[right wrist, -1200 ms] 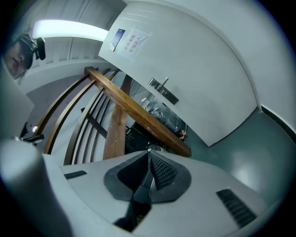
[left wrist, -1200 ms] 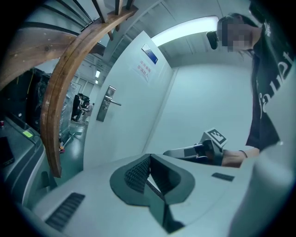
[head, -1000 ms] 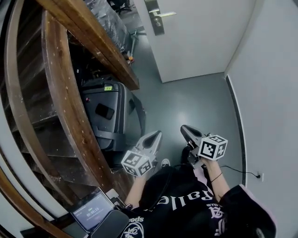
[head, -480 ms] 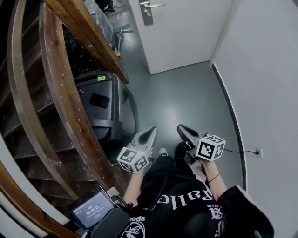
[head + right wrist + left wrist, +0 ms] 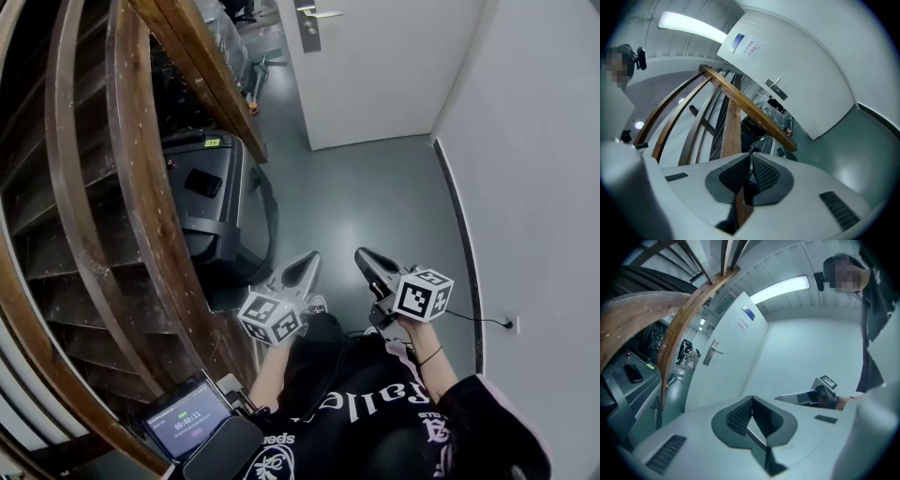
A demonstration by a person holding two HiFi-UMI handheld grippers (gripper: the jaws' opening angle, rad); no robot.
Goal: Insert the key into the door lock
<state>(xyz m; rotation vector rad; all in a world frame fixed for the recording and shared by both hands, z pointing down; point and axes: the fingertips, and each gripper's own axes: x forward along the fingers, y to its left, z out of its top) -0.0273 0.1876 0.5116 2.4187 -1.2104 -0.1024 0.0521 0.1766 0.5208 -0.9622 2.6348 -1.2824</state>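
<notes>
A white door (image 5: 375, 66) stands shut at the far end of the grey floor, with a metal lock plate (image 5: 307, 26) and lever handle (image 5: 324, 13) at its left edge. In the left gripper view the lock plate (image 5: 709, 354) shows far ahead, and in the right gripper view the handle (image 5: 776, 89) is just as distant. No key is visible in any view. My left gripper (image 5: 310, 259) (image 5: 751, 398) is held low before the person's body, shut with nothing seen between its pads. My right gripper (image 5: 360, 253) (image 5: 751, 153) is beside it, also shut and empty-looking.
A dark suitcase (image 5: 214, 197) stands at the left under a curved wooden stair rail (image 5: 141, 187). A white wall (image 5: 534, 141) runs down the right side, with a cable to a socket (image 5: 511, 324). A small screen (image 5: 184, 419) sits at the lower left.
The head view has swung a little, so the door and stair rail shifted in frame. Both grippers stay low, side by side and shut.
</notes>
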